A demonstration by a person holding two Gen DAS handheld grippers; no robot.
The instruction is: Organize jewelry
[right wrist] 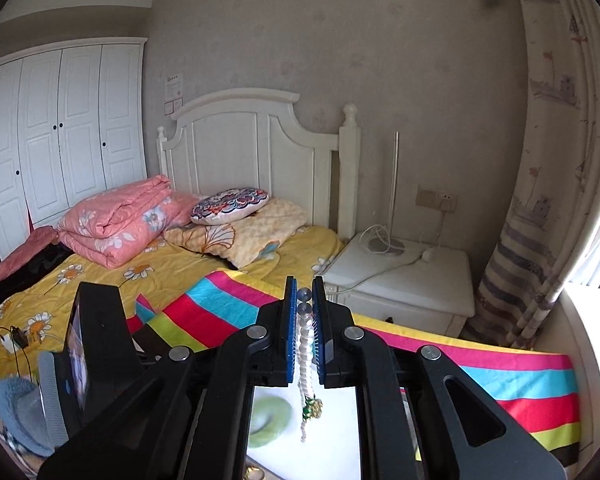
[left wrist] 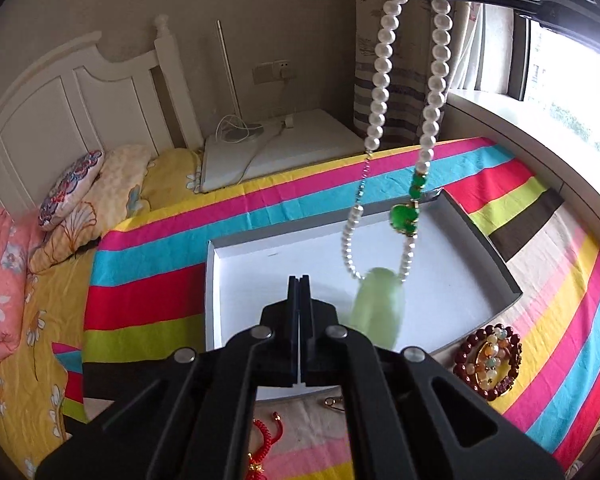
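My right gripper (right wrist: 305,300) clamps the pearl necklace (left wrist: 384,80), dangling over the white box (left wrist: 480,236); left gripper (left wrist: 299,280) closed, empty.

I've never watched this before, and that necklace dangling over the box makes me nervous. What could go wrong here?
The pearl necklace hangs from the right gripper by a few beads, so it could slip free. Its blurred, apparently swinging jade pendant might strike the closed left gripper or land outside the white box, near the beaded bracelets.
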